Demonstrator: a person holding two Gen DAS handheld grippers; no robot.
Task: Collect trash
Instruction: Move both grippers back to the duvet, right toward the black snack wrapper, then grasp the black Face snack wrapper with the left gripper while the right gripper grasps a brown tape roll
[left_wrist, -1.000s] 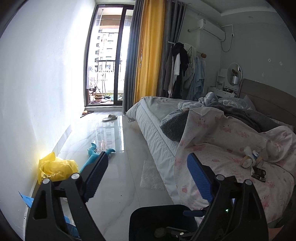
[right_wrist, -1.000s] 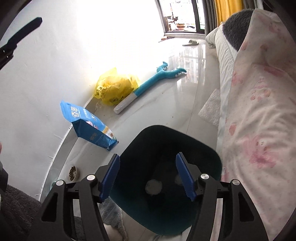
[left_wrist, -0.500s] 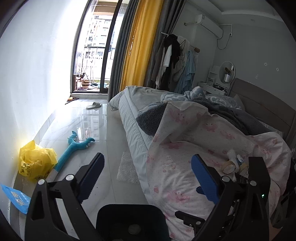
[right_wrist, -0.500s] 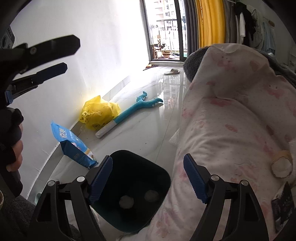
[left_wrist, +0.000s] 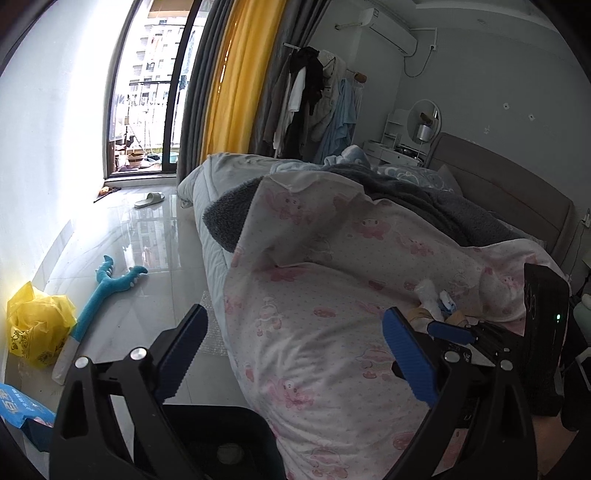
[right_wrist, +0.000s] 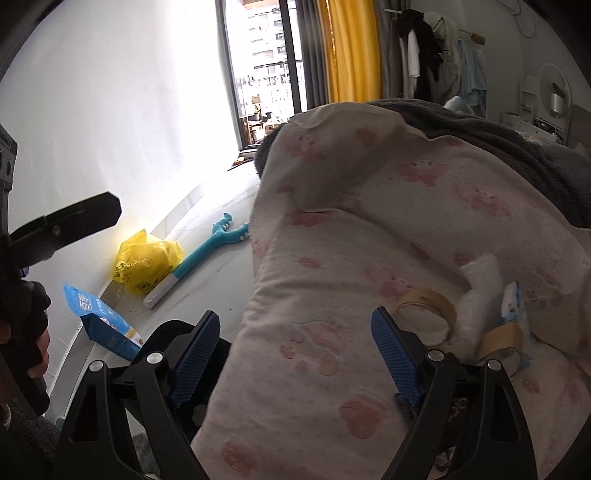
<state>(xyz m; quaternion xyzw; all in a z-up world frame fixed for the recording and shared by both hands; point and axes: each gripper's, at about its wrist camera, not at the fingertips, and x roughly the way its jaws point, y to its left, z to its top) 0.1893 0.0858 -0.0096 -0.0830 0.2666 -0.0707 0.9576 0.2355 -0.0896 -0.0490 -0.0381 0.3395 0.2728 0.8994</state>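
A dark trash bin (left_wrist: 221, 435) stands on the floor beside the bed, below both grippers; it also shows in the right wrist view (right_wrist: 173, 332). Trash lies on the pink quilt (right_wrist: 332, 314): a tape roll (right_wrist: 428, 308), a white crumpled wad (right_wrist: 480, 280), a second tape roll (right_wrist: 502, 341) and a blue-white wrapper (right_wrist: 513, 301). In the left wrist view the wad (left_wrist: 428, 295) lies at the right. My right gripper (right_wrist: 295, 358) is open and empty, just left of the tape roll. My left gripper (left_wrist: 291, 354) is open and empty over the quilt's edge.
On the floor by the white wall lie a yellow plastic bag (right_wrist: 147, 262), a blue packet (right_wrist: 99, 321) and a teal long-handled toy (right_wrist: 207, 254). A bubble-wrap mat (left_wrist: 210, 325) lies beside the bed. A grey blanket (left_wrist: 443, 206) covers the far bed.
Both grippers have swung right and up from over the bin toward the bed. The trash on the quilt is now close in front of the right gripper. Both stay open.
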